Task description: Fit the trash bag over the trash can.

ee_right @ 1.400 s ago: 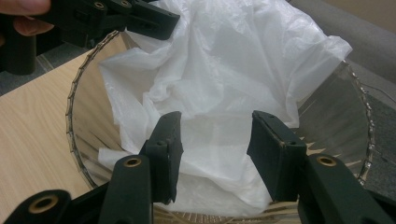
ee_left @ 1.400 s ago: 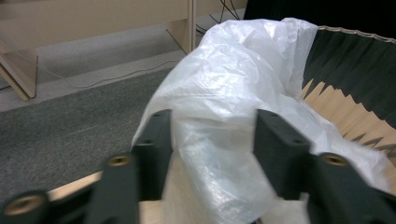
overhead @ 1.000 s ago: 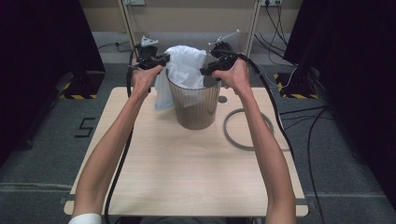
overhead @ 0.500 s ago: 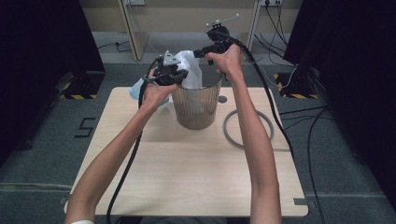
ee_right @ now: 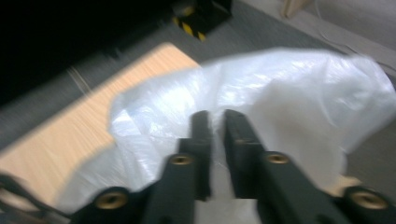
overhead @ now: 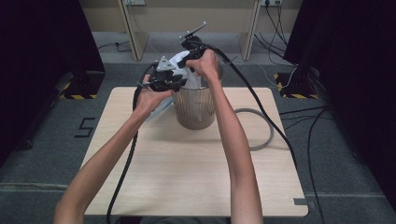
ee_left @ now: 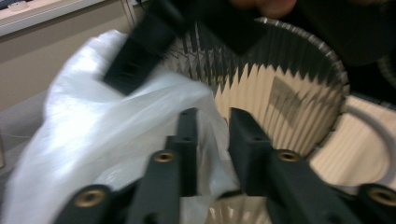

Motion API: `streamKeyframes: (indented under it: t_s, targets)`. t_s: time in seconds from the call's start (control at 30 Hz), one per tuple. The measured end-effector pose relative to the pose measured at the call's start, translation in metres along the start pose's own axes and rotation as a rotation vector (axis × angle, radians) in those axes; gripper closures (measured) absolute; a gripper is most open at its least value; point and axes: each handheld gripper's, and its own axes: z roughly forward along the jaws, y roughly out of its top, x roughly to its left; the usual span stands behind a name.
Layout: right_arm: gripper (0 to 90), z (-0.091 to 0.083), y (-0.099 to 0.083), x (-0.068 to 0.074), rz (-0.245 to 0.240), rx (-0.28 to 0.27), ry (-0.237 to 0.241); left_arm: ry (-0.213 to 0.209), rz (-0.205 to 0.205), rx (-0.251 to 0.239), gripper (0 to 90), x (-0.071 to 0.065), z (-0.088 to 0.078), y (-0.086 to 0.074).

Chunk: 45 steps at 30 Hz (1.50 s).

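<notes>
A ribbed beige bin stands on the wooden table, with a white plastic bag bunched over its far left rim. My left gripper is at the bin's left rim. Its jaws have just been opening, and bag film hangs loosely in the gap beside the bin wall. Above the bin's back rim, my right gripper points left and down. It has just closed and pinches the bag.
A grey ring lies on the table right of the bin. Black cables trail from both grippers over the table and floor. Dark partitions flank the table, with striped bases on the floor.
My right hand has swung left across the bin's back rim and its jaws have closed on the bag. My left hand has moved in to the left rim and its jaws have parted.
</notes>
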Motion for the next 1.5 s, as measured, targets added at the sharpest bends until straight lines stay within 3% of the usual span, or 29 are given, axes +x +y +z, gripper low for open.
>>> streamKeyframes:
  t_s: [0.07,0.1,0.17,0.27,0.37,0.4,0.47,0.57,0.67,0.73,0.9,1.03,1.27,1.5]
  targets:
    - [90.0,-0.001,-0.003,-0.003,-0.017,0.027,-0.009,-0.01,-0.029,-0.051,57.2,0.008,-0.012,0.004]
    - [90.0,-0.002,-0.005,-0.005,-0.024,0.036,-0.013,-0.003,-0.07,-0.076,53.0,0.014,-0.018,0.007]
    - [90.0,-0.006,-0.01,-0.006,-0.029,0.067,-0.036,0.032,-0.111,-0.086,47.9,0.024,-0.023,0.01]
    - [90.0,-0.012,-0.018,-0.006,-0.043,0.116,-0.05,0.115,-0.17,-0.053,44.4,0.042,-0.016,0.009]
    - [90.0,-0.017,-0.028,-0.003,-0.079,0.166,-0.052,0.15,-0.262,0.028,37.9,0.057,0.003,-0.001]
    - [90.0,-0.02,-0.031,-0.003,-0.09,0.178,-0.059,0.159,-0.272,0.04,36.8,0.06,0.008,-0.003]
    - [87.4,-0.024,-0.034,-0.002,-0.087,0.184,-0.055,0.16,-0.313,0.063,35.7,0.066,0.018,-0.009]
    - [70.6,-0.029,-0.035,-0.002,-0.073,0.172,-0.085,0.101,-0.379,0.06,41.9,0.072,0.026,-0.015]
    - [60.5,-0.039,-0.033,-0.005,-0.055,0.111,-0.103,0.091,-0.37,0.053,52.9,0.072,0.027,-0.013]
    - [57.2,-0.045,-0.033,-0.007,-0.037,0.082,-0.114,0.118,-0.356,0.062,62.9,0.07,0.026,-0.008]
    - [56.5,-0.058,-0.032,-0.011,-0.015,0.027,-0.123,0.186,-0.31,0.066,79.8,0.066,0.026,0.002]
    - [57.8,-0.067,-0.031,-0.014,-0.003,-0.019,-0.128,0.207,-0.312,0.009,89.2,0.065,0.021,0.008]
    - [59.2,-0.073,-0.024,-0.022,0.04,-0.095,-0.152,0.132,-0.237,-0.02,89.5,0.036,0.022,0.014]
    - [55.5,-0.052,-0.012,-0.02,0.078,-0.108,-0.138,0.059,-0.162,-0.014,89.4,0.01,0.022,0.005]
